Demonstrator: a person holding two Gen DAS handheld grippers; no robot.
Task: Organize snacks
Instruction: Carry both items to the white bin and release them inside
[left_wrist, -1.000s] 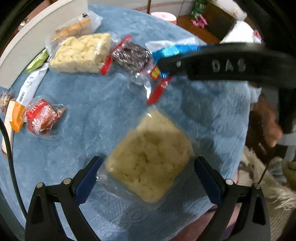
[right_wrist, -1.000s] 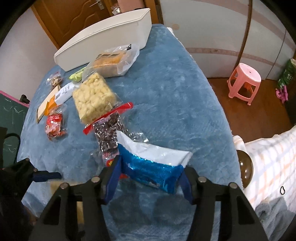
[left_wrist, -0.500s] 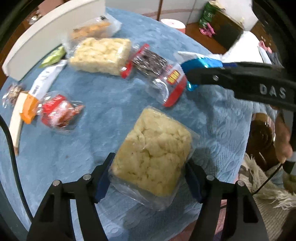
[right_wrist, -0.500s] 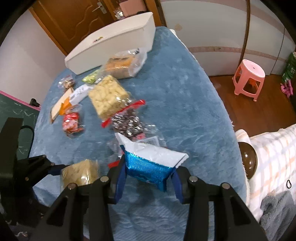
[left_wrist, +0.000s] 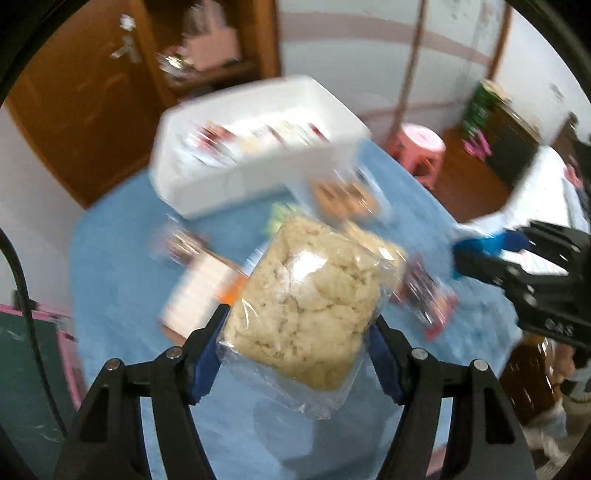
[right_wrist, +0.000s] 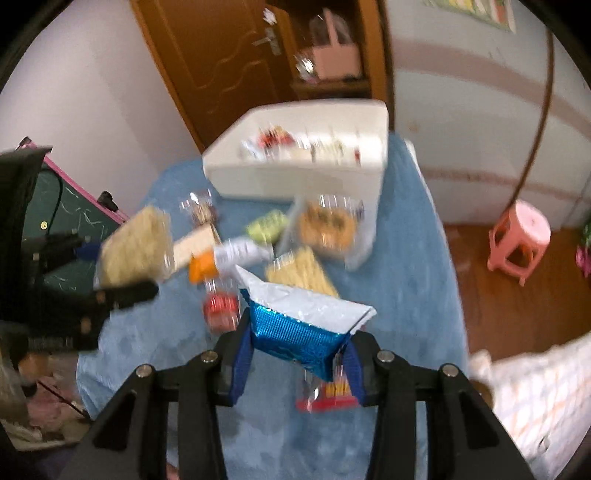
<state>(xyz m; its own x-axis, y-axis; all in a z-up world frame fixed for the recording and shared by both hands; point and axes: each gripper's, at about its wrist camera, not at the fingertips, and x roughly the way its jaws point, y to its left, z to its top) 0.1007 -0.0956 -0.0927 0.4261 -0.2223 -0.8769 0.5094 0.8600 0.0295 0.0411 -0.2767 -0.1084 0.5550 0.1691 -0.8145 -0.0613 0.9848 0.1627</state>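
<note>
My left gripper (left_wrist: 297, 354) is shut on a clear bag of pale puffed-rice cake (left_wrist: 306, 310), lifted above the blue cloth; the same bag (right_wrist: 136, 247) appears at the left of the right wrist view. A blue foil snack packet with a white torn top (right_wrist: 299, 328) is clamped in my right gripper (right_wrist: 297, 360), also off the table. That packet and gripper (left_wrist: 491, 247) appear at the right of the left wrist view. A white bin (right_wrist: 303, 170) holding several wrapped snacks stands at the table's far end (left_wrist: 258, 147).
Loose snacks lie on the blue tablecloth (right_wrist: 406, 258): a second rice cake (right_wrist: 301, 271), a bag of brown cookies (right_wrist: 327, 223), a green packet (right_wrist: 266, 225), an orange-and-white wrapper (right_wrist: 221, 258), a red packet (right_wrist: 220, 306). A pink stool (right_wrist: 519, 232) stands on the floor right.
Both grippers closed on their packs and rose off the cloth. Both views tilted up, so the white bin's inside and the door behind now show.
</note>
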